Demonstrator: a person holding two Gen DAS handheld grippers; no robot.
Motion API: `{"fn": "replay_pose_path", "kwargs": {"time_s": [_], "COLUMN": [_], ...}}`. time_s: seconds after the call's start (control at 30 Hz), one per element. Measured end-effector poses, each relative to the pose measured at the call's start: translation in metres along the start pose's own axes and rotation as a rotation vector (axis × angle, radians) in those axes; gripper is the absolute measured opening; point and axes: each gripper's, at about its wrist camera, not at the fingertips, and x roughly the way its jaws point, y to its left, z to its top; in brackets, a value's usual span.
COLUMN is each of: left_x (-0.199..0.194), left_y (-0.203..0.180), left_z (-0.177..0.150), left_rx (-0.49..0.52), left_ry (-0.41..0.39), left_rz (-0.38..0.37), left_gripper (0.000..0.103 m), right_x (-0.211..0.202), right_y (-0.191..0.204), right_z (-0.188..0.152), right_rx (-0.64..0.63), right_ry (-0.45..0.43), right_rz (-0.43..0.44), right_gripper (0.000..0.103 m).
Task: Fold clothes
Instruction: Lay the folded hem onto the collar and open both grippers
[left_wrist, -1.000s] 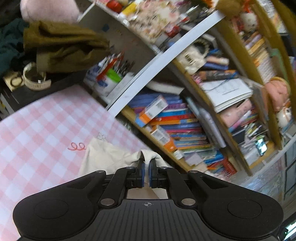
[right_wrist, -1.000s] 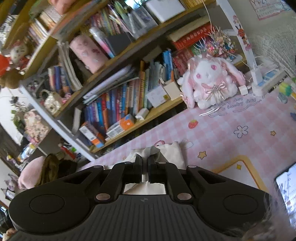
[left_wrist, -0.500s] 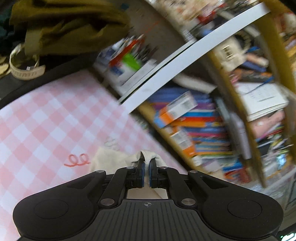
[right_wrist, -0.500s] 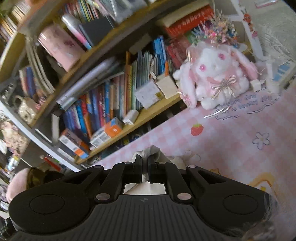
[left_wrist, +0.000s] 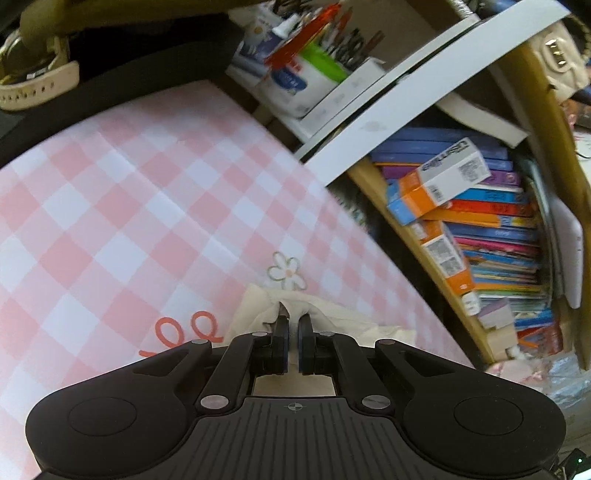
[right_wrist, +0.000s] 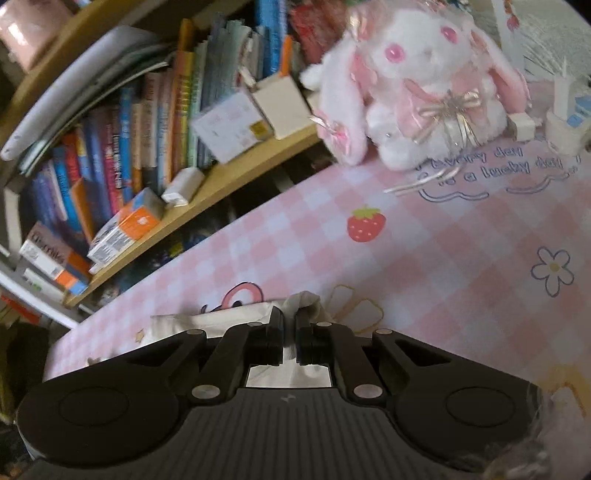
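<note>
The left gripper (left_wrist: 291, 321) points forward and down, its two blue-padded fingers (left_wrist: 281, 341) drawn nearly together and pinched on a fold of cream cloth (left_wrist: 332, 319). The right gripper (right_wrist: 289, 323) is pitched the same way, its black fingers (right_wrist: 275, 332) likewise closed on a bunched edge of that cloth.

Each tool's body hides most of the cream garment (left_wrist: 332, 317); the bookshelf (right_wrist: 155, 122) spines blur unreadably.
</note>
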Motion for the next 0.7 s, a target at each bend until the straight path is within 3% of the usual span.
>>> {"fn": "replay_pose_path", "kwargs": {"time_s": [0.17, 0.23, 0.27, 0.3, 0.37, 0.4, 0.57, 0.7], "left_x": [0.005, 0.005, 0.001, -0.003, -0.014, -0.021, -0.054, -0.060], "left_y": [0.001, -0.005, -0.009, -0.013, -0.021, -0.025, -0.051, -0.082], "left_z": [0.000, 0.001, 0.001, 0.001, 0.000, -0.001, -0.026, -0.069], "left_rx": [0.020, 0.058, 0.080, 0.102, 0.145, 0.167, 0.294, 0.420], "left_ry": [0.008, 0.013, 0.005, -0.006, -0.043, -0.074, -0.207, -0.192], "left_rz": [0.039, 0.065, 0.079, 0.094, 0.121, 0.133, 0.188, 0.169], "left_gripper": [0.008, 0.010, 0.014, 0.021, 0.036, 0.039, 0.041, 0.041], "right_x": [0.010, 0.009, 0.006, 0.001, -0.013, -0.017, -0.022, -0.026], "right_y": [0.001, 0.002, 0.004, 0.006, 0.011, 0.014, 0.036, 0.054], "right_z": [-0.001, -0.002, -0.001, 0.000, 0.001, -0.002, -0.025, -0.045], "right_rx": [-0.017, -0.030, -0.041, -0.052, -0.087, -0.114, -0.284, -0.419], "right_ry": [0.004, -0.019, -0.042, -0.064, -0.107, -0.115, -0.107, -0.099], "right_rz": [-0.052, -0.084, -0.108, -0.129, -0.140, -0.137, -0.099, -0.067], "right_gripper": [0.007, 0.017, 0.023, 0.036, 0.041, 0.042, 0.048, 0.051]}}
